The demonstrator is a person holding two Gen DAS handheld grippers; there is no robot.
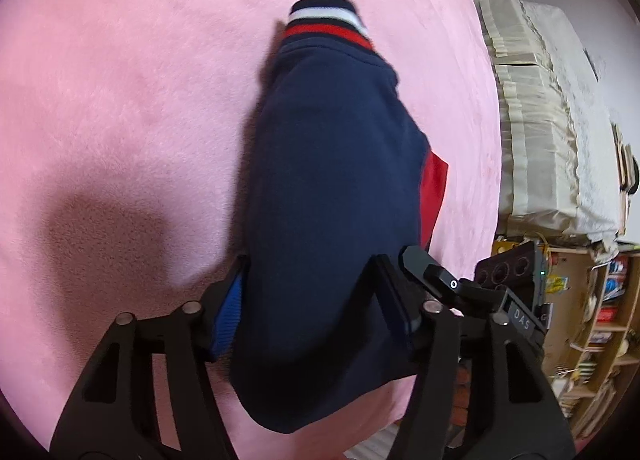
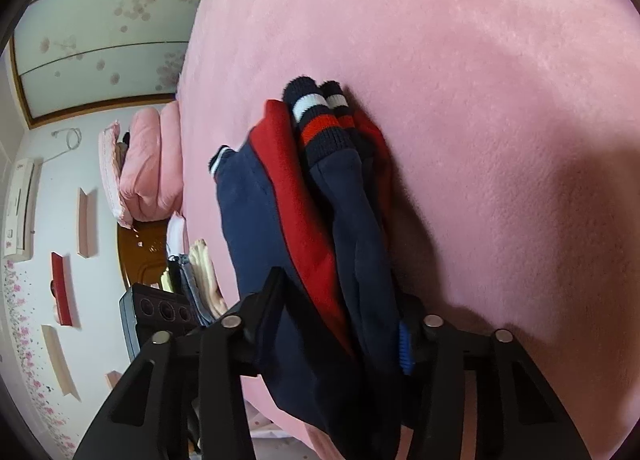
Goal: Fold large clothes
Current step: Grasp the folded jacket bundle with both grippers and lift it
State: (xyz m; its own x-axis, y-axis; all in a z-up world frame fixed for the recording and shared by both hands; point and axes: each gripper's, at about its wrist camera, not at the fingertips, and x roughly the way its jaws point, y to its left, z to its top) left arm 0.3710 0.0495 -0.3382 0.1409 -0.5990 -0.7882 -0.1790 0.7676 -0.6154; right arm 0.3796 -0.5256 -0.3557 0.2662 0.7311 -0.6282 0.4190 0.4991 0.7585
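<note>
Your left gripper (image 1: pixel 316 280) is clamped on the navy-and-red sweatshirt (image 1: pixel 332 164), which lies on the pink blanket (image 1: pixel 120 100), its striped cuff (image 1: pixel 326 22) at 12 o'clock. Your right gripper (image 2: pixel 344 308) is clamped on the same bunched garment. The wooden shelf unit (image 1: pixel 592 324) at 4 o'clock holds books.

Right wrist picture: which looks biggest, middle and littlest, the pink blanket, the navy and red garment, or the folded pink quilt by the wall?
1. pink blanket, fills most of the view.
2. navy and red garment.
3. folded pink quilt, though it lies farther away, so it may only look small.
</note>
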